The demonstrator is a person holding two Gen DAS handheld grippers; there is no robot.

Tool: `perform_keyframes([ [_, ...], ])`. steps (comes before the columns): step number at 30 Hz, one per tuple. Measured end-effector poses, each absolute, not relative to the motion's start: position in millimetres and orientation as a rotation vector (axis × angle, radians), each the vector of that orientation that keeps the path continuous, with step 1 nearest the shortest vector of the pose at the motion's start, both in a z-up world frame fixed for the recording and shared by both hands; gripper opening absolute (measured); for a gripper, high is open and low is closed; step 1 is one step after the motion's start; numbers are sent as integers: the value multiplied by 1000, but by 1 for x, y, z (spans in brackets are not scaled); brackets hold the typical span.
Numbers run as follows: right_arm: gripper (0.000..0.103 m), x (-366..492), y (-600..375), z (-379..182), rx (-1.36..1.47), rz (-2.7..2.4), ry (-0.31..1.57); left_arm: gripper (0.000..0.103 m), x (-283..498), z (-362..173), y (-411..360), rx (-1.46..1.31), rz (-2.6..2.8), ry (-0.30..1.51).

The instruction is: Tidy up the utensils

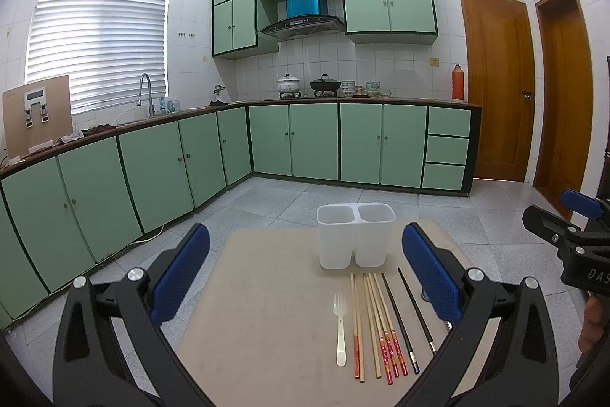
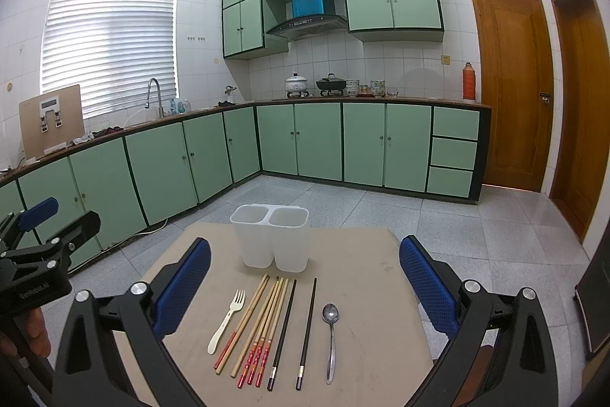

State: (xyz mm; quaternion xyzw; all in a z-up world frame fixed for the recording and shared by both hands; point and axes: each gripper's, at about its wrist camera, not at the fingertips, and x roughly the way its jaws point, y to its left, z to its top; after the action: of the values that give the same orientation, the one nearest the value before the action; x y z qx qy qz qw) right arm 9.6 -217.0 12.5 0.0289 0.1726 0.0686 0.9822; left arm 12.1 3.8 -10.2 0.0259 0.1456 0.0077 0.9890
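Hovering above the near edge of the tabletop, left gripper and right gripper both spread wide, nothing held between the blue pads.

Row of utensils, lying flat on the tabletop, handles toward the cameras:
- white plastic fork, leftmost.
- bamboo chopsticks, several with red patterned ends, fanned just right of the fork.
- two black chopsticks, parallel, slightly apart, right of the bamboo set.
- metal spoon, rightmost, bowl pointing away; in the left wrist view largely hidden behind a gripper finger.

White two-compartment utensil holder, upright, just beyond the far tips of the chopsticks, both compartments empty.

Background: green kitchen cabinets, grey tiled floor, wooden door.
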Motion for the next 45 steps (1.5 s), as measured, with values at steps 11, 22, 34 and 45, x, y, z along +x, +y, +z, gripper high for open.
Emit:
perform_keyframes([
  [11, 97, 11, -218, 12, 58, 138, 352, 98, 14, -12, 6, 51, 19, 298],
  [22, 97, 16, -220, 0, 58, 135, 368, 98, 18, -14, 4, 55, 25, 316],
  [34, 96, 54, -229, -29, 16, 46, 511, 98, 58, -37, 17, 62, 80, 423],
  [45, 72, 136, -231, -112, 15, 84, 803, 98, 151, -121, 38, 46, 96, 688],
])
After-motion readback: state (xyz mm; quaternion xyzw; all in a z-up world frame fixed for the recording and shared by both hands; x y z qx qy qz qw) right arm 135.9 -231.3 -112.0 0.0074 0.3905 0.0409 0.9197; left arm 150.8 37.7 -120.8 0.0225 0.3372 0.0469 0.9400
